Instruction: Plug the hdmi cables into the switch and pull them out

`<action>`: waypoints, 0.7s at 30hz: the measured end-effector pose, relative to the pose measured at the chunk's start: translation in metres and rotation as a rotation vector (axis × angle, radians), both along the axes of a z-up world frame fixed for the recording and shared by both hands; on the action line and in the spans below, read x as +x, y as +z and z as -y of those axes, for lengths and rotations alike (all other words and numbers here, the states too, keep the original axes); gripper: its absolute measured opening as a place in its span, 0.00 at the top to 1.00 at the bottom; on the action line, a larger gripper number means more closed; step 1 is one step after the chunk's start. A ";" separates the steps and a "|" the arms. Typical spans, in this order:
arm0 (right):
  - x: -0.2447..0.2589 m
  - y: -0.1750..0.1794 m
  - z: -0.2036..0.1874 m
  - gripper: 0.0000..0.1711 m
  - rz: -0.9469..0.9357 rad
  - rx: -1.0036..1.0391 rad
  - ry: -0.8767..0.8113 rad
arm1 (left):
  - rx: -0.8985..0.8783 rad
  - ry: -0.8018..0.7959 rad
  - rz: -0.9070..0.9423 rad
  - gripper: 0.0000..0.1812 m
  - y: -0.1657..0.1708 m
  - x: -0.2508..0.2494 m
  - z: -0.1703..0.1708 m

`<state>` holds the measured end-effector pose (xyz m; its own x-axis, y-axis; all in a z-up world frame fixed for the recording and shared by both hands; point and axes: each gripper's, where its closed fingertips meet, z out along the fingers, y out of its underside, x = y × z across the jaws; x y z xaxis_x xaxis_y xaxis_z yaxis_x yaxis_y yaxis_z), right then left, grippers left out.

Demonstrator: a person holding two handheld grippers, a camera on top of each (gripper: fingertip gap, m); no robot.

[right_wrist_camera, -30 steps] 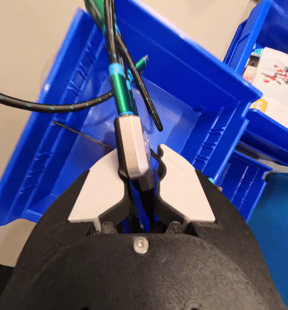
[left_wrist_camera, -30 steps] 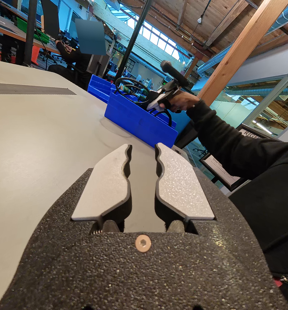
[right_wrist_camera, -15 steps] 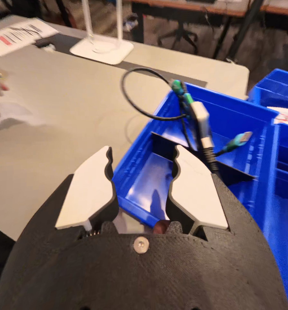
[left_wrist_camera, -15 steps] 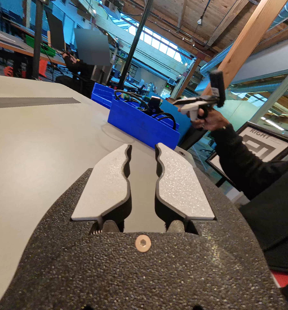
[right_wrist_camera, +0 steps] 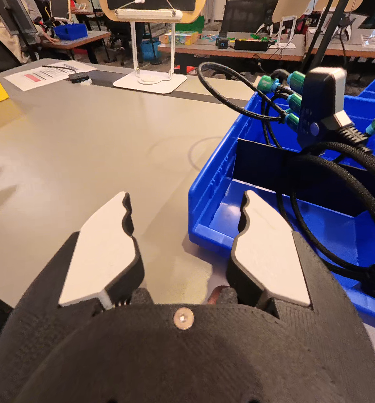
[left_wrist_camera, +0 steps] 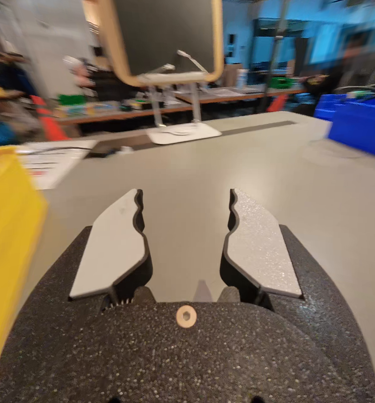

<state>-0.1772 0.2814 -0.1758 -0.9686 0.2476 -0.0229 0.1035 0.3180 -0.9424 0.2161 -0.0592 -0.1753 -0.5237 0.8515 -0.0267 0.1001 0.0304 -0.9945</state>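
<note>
Worktop, grey and mostly bare, carries everything here. At its far left edge sits a yellow bin, with a printed sheet beside it along the far edge, then a white stand at the middle of that edge. The left gripper hovers over the open surface, jaws spread wide and holding nothing. The right gripper is likewise spread and empty, its tips just beside the near left corner of the blue bin at the worktop's right edge. In that bin, behind a black divider, the switch stands propped with green-collared cables plugged in and looping out over the rim. The switch looks light and rigid, likely to shift if tugged alone; the braided cables seem springy and limp. Best hold: pinch each plug by its stiff collar, not the cord, while the other gripper steadies the switch body.
</note>
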 end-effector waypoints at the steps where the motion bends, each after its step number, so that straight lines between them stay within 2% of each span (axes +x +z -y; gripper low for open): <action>1: -0.002 -0.002 0.001 0.43 0.016 -0.001 -0.003 | -0.044 0.089 0.001 0.57 0.009 0.027 0.007; 5: -0.008 -0.011 0.005 0.39 0.025 0.028 -0.025 | -0.136 0.452 0.004 0.58 0.037 0.129 0.040; 7: -0.011 -0.017 0.008 0.39 0.007 0.058 -0.042 | -0.049 0.517 0.053 0.56 0.025 0.152 0.057; 10: -0.018 -0.026 0.013 0.42 -0.016 0.103 -0.083 | 0.118 0.559 0.152 0.57 -0.012 0.169 0.079; 15: -0.026 -0.031 0.024 0.57 -0.016 0.099 -0.137 | 0.228 0.547 0.223 0.70 -0.051 0.172 0.098; 20: -0.028 -0.036 0.033 0.82 -0.053 0.118 -0.183 | 0.160 0.532 0.253 0.85 -0.043 0.167 0.105; 21: -0.028 -0.037 0.034 0.84 -0.062 0.121 -0.192 | 0.150 0.524 0.266 0.88 -0.043 0.165 0.106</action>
